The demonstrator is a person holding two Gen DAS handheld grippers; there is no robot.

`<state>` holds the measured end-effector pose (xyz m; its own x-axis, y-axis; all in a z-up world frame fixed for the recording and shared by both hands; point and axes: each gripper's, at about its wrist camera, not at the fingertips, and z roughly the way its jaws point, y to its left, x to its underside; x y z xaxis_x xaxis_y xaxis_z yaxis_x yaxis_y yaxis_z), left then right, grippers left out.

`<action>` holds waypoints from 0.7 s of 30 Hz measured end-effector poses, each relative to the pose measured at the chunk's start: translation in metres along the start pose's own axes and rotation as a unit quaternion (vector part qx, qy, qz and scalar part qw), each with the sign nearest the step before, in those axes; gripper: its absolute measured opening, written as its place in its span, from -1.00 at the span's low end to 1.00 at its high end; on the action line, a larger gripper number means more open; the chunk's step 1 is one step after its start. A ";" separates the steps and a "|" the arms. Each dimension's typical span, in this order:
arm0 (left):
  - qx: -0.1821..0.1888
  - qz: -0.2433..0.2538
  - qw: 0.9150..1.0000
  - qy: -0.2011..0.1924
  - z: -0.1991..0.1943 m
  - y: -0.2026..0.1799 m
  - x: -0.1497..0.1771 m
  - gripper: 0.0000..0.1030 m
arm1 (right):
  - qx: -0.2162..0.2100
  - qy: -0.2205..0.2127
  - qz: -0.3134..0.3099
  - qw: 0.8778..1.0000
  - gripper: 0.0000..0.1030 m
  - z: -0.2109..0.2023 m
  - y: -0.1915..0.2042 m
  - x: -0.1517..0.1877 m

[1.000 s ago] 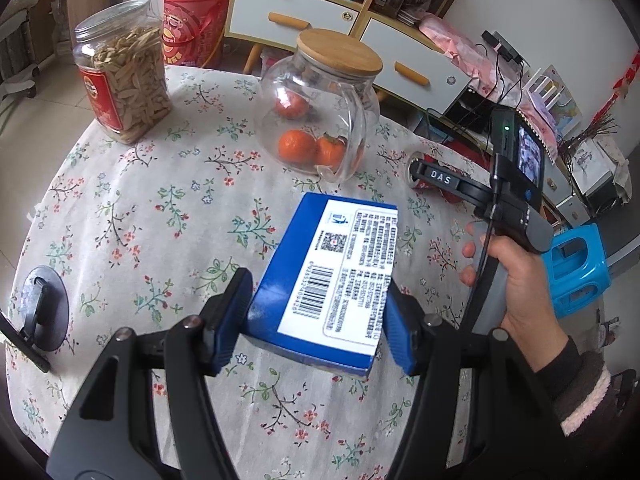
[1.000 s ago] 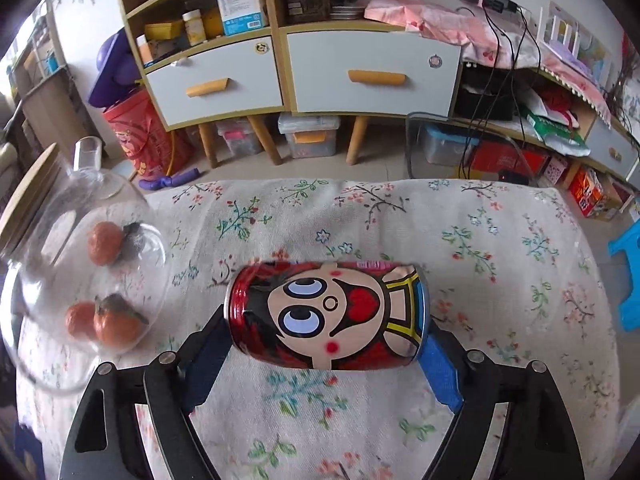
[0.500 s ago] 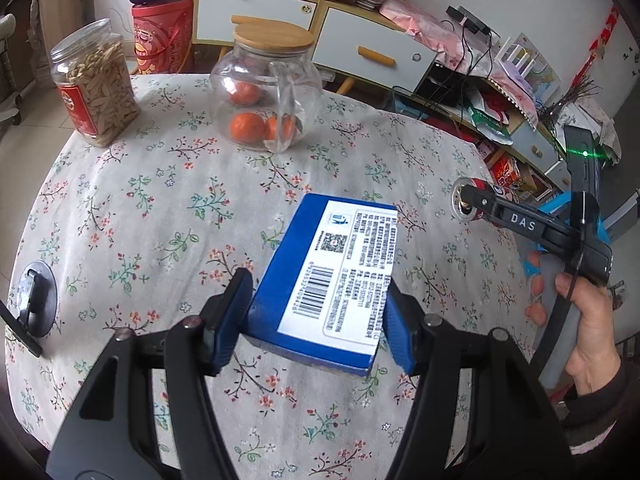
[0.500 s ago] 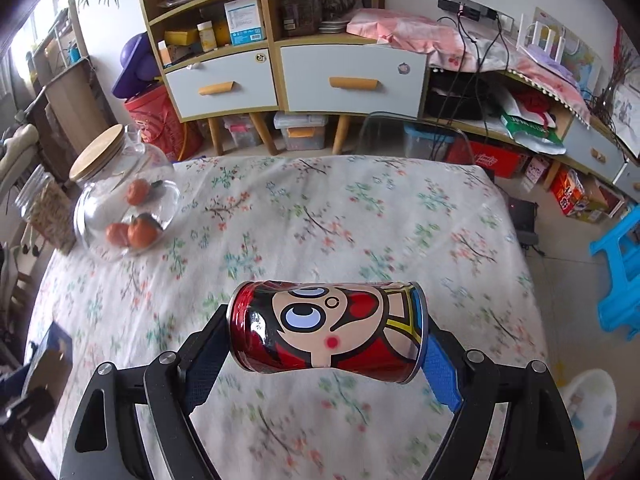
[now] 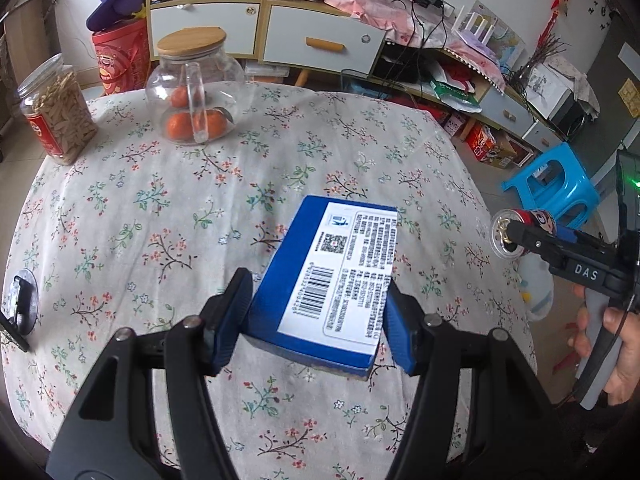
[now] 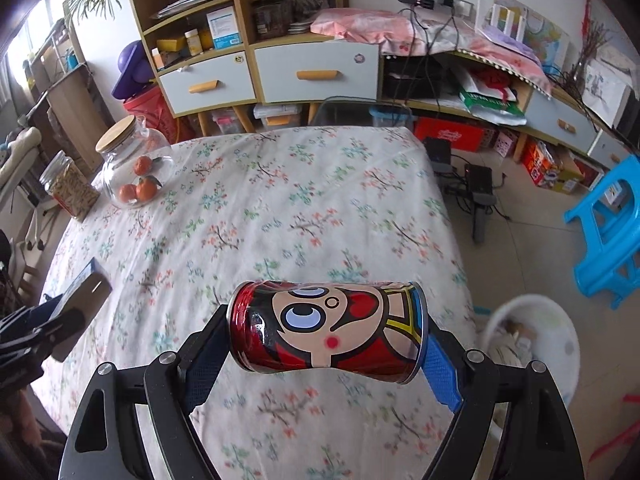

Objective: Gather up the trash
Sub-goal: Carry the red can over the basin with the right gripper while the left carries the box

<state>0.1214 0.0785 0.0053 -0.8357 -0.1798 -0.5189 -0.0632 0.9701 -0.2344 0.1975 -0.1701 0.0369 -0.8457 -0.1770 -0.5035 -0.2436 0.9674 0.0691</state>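
My left gripper (image 5: 318,320) is shut on a blue box (image 5: 332,276) with a white barcode label and holds it above the floral tablecloth (image 5: 200,208). My right gripper (image 6: 320,352) is shut on a red cartoon can (image 6: 326,330) held sideways, end to end between the pads, above the table's right part. The can (image 5: 520,226) and right gripper also show at the right of the left wrist view. The box (image 6: 82,294) and left gripper show at the left of the right wrist view. A white trash bin (image 6: 532,344) stands on the floor right of the table.
A glass jar of oranges (image 5: 194,92) and a jar of snacks (image 5: 56,112) stand at the table's far left. A blue stool (image 6: 608,232) is on the floor to the right. Cabinets with drawers (image 6: 280,76) line the far wall. A black clip (image 5: 18,304) sits at the table's left edge.
Both grippers have pulled back and up from the table with their loads. The right gripper has moved right toward the table edge, and the white bin has come into its view.
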 end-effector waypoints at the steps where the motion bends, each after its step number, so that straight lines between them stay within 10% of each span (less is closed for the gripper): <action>1: 0.001 0.005 1.000 0.002 0.002 -0.006 0.002 0.22 | 0.000 0.000 0.005 1.000 0.68 -0.003 -0.006 0.004; 21: 0.049 0.095 0.993 0.060 0.058 -0.129 0.008 -0.01 | 0.070 0.011 0.191 0.979 0.68 -0.014 -0.215 0.070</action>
<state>0.1547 -0.0577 -0.0167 -0.8865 0.0308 -0.4618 0.1496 0.9633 -0.2229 0.1834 -0.3928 -0.0011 -0.8730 0.1994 -0.4452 0.1578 0.9790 0.1291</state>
